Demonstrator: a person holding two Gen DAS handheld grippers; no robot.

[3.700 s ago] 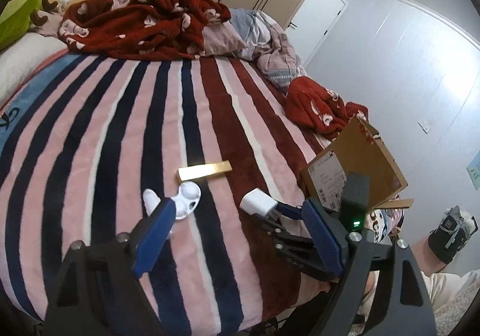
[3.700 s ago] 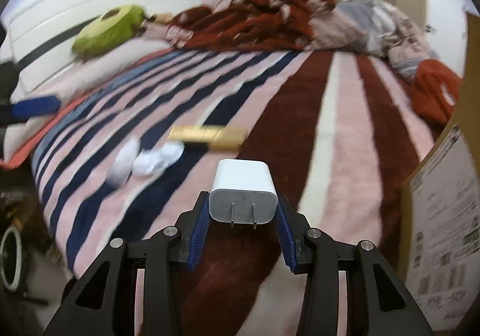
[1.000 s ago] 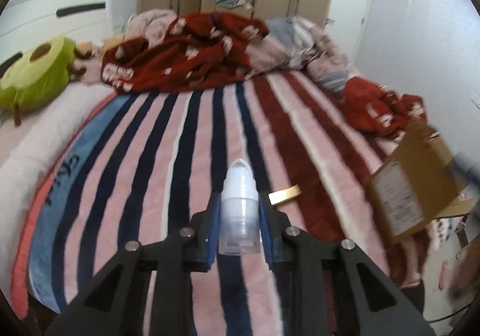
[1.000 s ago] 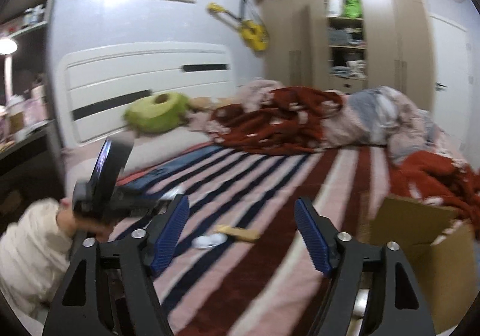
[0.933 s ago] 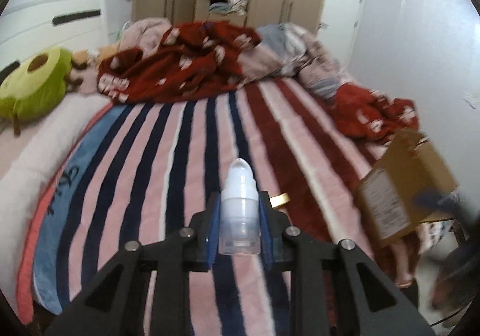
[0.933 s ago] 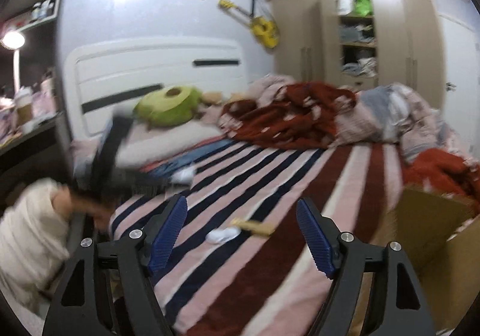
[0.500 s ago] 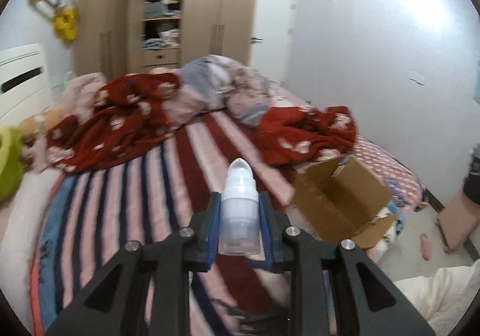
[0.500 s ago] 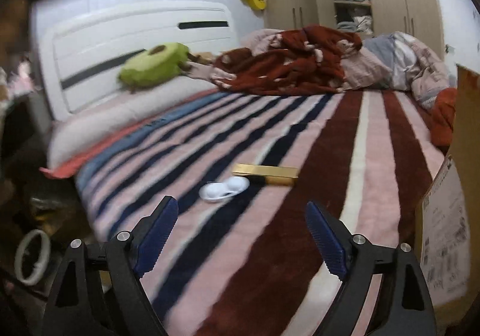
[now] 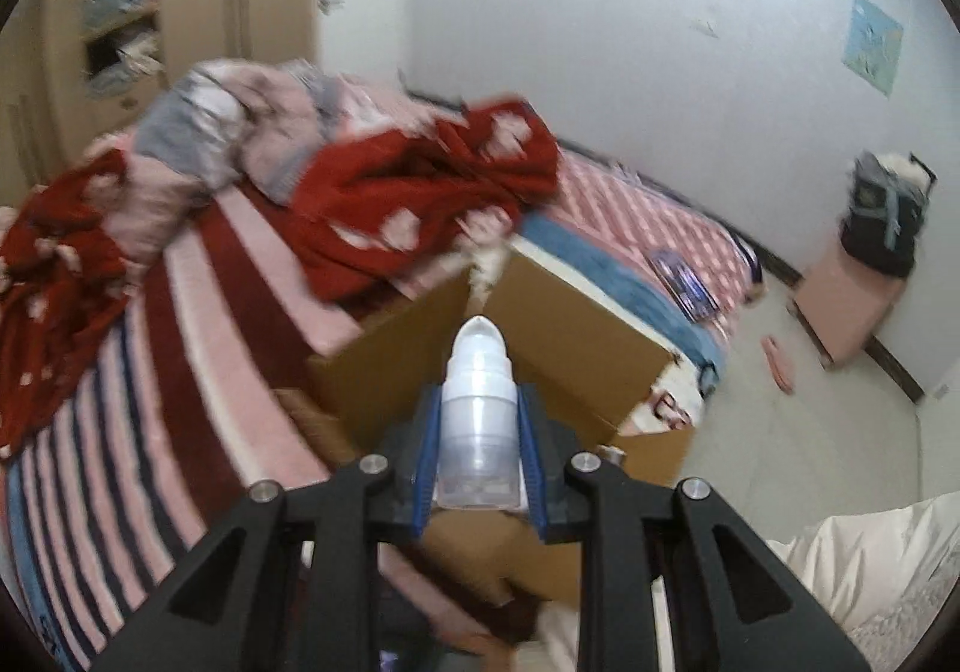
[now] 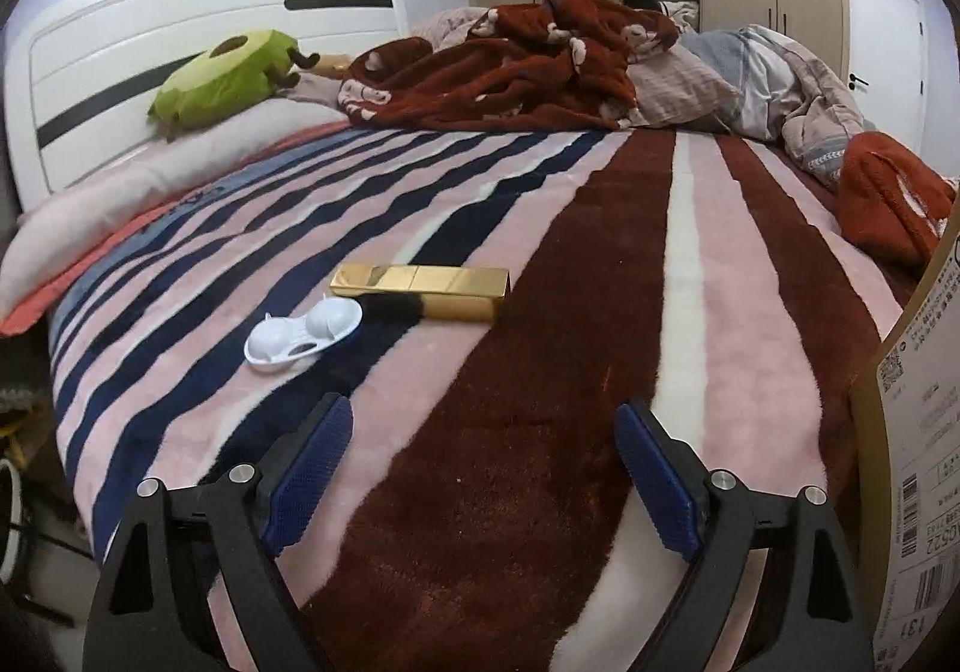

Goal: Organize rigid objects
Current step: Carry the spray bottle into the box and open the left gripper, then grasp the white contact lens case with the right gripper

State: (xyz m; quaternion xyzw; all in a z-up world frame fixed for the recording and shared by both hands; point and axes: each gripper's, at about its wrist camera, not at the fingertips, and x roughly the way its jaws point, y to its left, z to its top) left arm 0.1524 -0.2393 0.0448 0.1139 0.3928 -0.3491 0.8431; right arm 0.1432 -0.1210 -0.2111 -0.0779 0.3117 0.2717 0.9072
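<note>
My left gripper (image 9: pixel 478 432) is shut on a small white and clear bottle (image 9: pixel 478 420), tip forward, held above the open cardboard box (image 9: pixel 576 324) at the bed's edge. In the right wrist view my right gripper (image 10: pixel 483 468) hovers low over the striped blanket (image 10: pixel 600 372), its jaws opening with nothing between them. Ahead of it lie a gold rectangular box (image 10: pixel 420 283) and a white plastic double-cup case (image 10: pixel 303 333), side by side. The labelled side of the cardboard box (image 10: pixel 924 432) shows at the right edge.
Red and grey bedding (image 10: pixel 540 66) is piled at the far end of the bed, with a green plush (image 10: pixel 228 72) by the white headboard (image 10: pixel 180 12). A red blanket (image 9: pixel 420 210) lies behind the box. The floor (image 9: pixel 810 420) and a pink stool with a bag (image 9: pixel 864 252) are right of the bed.
My left gripper swung right with the bottle, from over the striped blanket to above the cardboard box. My right gripper sank toward the bed and its jaws widened.
</note>
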